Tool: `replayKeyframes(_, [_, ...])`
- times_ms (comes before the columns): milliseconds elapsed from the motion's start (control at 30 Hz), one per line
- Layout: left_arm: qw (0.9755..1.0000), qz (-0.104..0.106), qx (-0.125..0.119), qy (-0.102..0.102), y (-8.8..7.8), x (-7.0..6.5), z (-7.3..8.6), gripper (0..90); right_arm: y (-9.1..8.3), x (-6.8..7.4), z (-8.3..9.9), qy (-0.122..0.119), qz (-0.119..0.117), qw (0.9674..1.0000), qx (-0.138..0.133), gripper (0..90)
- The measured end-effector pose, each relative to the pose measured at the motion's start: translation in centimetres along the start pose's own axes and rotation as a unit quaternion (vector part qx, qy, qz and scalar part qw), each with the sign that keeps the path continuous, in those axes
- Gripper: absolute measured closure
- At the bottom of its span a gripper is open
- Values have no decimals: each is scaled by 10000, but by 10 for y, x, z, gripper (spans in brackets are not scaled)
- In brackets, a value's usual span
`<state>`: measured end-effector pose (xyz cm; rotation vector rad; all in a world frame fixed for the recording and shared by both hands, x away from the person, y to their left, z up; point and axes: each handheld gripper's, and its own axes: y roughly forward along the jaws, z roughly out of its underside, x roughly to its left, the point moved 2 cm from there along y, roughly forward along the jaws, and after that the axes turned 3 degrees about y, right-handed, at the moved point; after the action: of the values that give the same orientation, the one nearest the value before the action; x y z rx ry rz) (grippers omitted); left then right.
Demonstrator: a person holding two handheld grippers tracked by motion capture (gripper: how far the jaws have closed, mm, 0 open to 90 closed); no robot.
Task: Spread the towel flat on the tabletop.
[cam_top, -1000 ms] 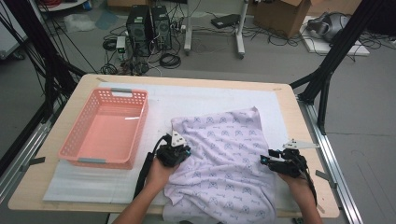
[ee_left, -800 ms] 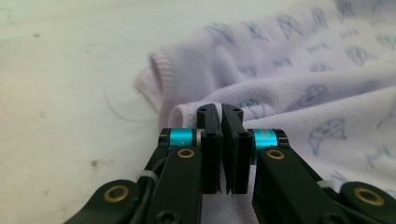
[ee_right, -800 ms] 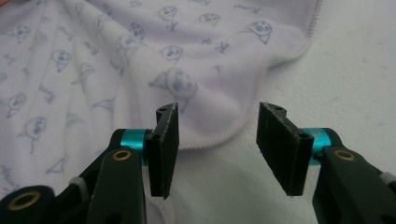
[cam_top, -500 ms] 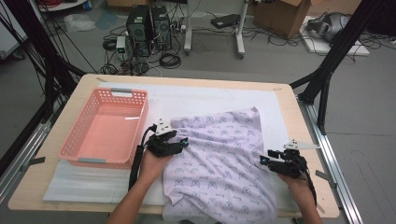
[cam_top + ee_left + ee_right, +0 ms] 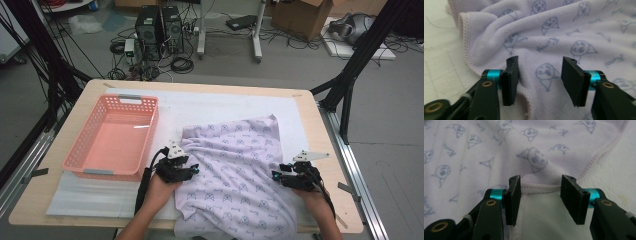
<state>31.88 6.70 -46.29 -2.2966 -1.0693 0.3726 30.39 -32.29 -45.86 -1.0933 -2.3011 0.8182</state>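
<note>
On my table (image 5: 60,200) I list a white mat (image 5: 215,107) covering most of the top, and on it at the left a pink basket (image 5: 112,137), with nothing in it that I can see, its near wall just beside my left hand (image 5: 159,189). The lilac towel (image 5: 240,170) with small printed faces lies rumpled over the mat's middle and right, its near part hanging off the table's front edge; it sits just beside the basket, and I can't tell whether the two touch. Beyond the table I note computer towers (image 5: 160,25), loose cables (image 5: 182,62) and a cardboard box (image 5: 302,17) on the floor, all well apart from the work; black frame legs (image 5: 350,75) stand at the right corner. Nothing lies between my claws and the cloth. Left gripper (image 5: 192,170): held low at the towel's left edge, pointing right across it; its jaws have just been closing, now stand partly apart over a fold and hem of the cloth (image 5: 541,50), and the pads do not press on it. Right gripper (image 5: 276,176): held low at the towel's right edge, pointing left; jaws partly apart, the stitched hem (image 5: 540,188) stretched across the gap between them, not pinched. Both forearms come in from the near side.
</note>
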Motion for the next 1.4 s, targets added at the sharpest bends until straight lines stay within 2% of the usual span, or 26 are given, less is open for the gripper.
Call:
replayKeyframes(67, [9998, 44, -4, -188, 1, 5, -1, 811, 2, 2, -1, -70, 104, 9999, 4, 612])
replayKeyframes(100, [9997, 84, -4, -244, 1, 7, -2, 835, 3, 2, -2, -62, 125, 9999, 0, 770])
replayKeyframes(133, [9997, 52, 2, -249, 2, 7, -4, 845, 3, 4, -2, -200, 284, 9994, 40, 846])
replayKeyframes(167, [9998, -5, -1, -187, 4, 8, -6, 852, 5, 4, -4, -330, 279, 9990, 56, 900])
replayKeyframes(233, [9994, -167, -168, -263, 7, 10, -10, 857, 8, 5, -7, -511, 560, 9971, 42, 900])
replayKeyframes(267, [9992, -144, -130, -353, 9, 12, -12, 858, 9, 2, -9, -505, 679, 9964, 6, 900])
replayKeyframes(300, [9992, -127, -55, -387, 12, 15, -14, 858, 11, -1, -11, -436, 797, 9959, -35, 900])
replayKeyframes(367, [9985, -128, -130, -513, 14, 16, -18, 858, 10, -8, -11, -160, 878, 9959, -127, 900])
replayKeyframes(400, [9979, -127, -210, -593, 13, 16, -19, 857, 8, -10, -11, 33, 781, 9967, -197, 891])
replayKeyframes(433, [9979, -98, -215, -607, 12, 15, -19, 854, 3, -11, -10, 184, 665, 9971, -311, 836])
replayKeyframes(500, [9983, -79, -198, -536, 11, 15, -18, 845, -9, -8, -11, 375, 492, 9961, -629, 702])
replayKeyframes(567, [9982, -48, -199, -560, 9, 16, -16, 845, -19, -5, -12, 515, 174, 9950, -834, 593])
replayKeyframes(600, [9983, -29, -196, -550, 9, 16, -15, 846, -21, -2, -11, 550, 90, 9953, -790, 564])
replayKeyframes(700, [9985, -10, -154, -518, 9, 16, -12, 847, -13, 7, -5, 190, 213, 9992, -288, 519])
replayKeyframes(767, [9983, -11, -189, -549, 10, 16, -12, 848, 0, 9, -1, 6, 360, 9993, 87, 599])
replayKeyframes(800, [9982, -22, -240, -555, 10, 17, -12, 848, 3, 10, -2, -87, 415, 9991, 59, 698])
replayKeyframes(833, [9975, -5, -301, -635, 10, 19, -13, 849, 3, 9, -4, -148, 348, 9993, 71, 846])
replayKeyframes(900, [9954, 110, -316, -893, 13, 23, -17, 851, 8, 7, -9, -319, 571, 9978, 74, 866])
replayKeyframes(967, [9949, 65, -276, -967, 16, 29, -22, 854, 12, 1, -13, -308, 900, 9955, -37, 871])
replayKeyframes(1067, [9925, 3, -403, -1153, 17, 39, -30, 856, 10, -18, -13, 48, 1420, 9893, -346, 876])
replayKeyframes(1133, [9913, -32, -528, -1205, 19, 44, -35, 858, 6, -30, -16, 302, 1546, 9850, -705, 876])
replayKeyframes(1200, [9919, -53, -571, -1132, 22, 42, -37, 857, 5, -35, -19, 492, 1617, 9817, -875, 874])
replayKeyframes(1233, [9932, -50, -549, -1029, 23, 40, -36, 849, 6, -34, -21, 556, 1628, 9812, -879, 864])
replayKeyframes(1267, [9943, -40, -520, -930, 23, 38, -36, 814, 7, -33, -21, 572, 1651, 9805, -902, 836])
replayKeyframes(1333, [9953, 71, -438, -865, 17, 36, -34, 643, 3, -29, -21, 505, 1734, 9799, -848, 694])
replayKeyframes(1400, [9958, 40, -582, -708, 7, 32, -31, 599, -9, -26, -17, 511, 1692, 9794, -976, 677])
